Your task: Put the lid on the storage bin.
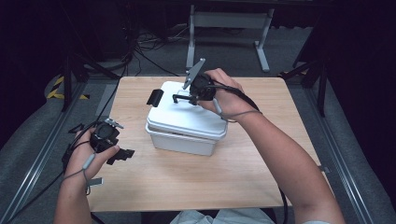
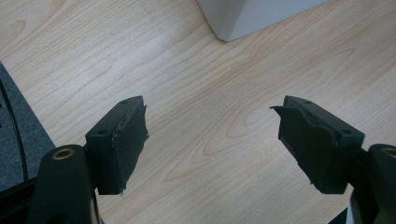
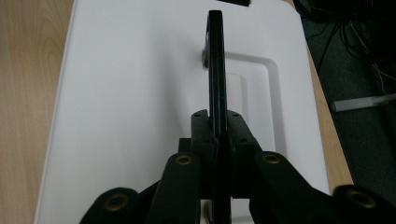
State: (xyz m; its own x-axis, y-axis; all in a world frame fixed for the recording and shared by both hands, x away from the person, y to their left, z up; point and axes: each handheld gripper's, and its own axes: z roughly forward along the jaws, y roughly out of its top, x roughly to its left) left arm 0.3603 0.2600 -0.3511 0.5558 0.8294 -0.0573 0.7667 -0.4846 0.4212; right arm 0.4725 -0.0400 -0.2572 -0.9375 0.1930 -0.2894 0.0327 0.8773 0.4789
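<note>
Handle of white box, frame centre, was clamped by right gripper; left gripper was held open; slippage was risked if pulled askew.

Lab-like recording space: wooden table, floor cables, metal stand.

Wooden table – metal frame behind

Grey carpet, cables, metal frame
</note>
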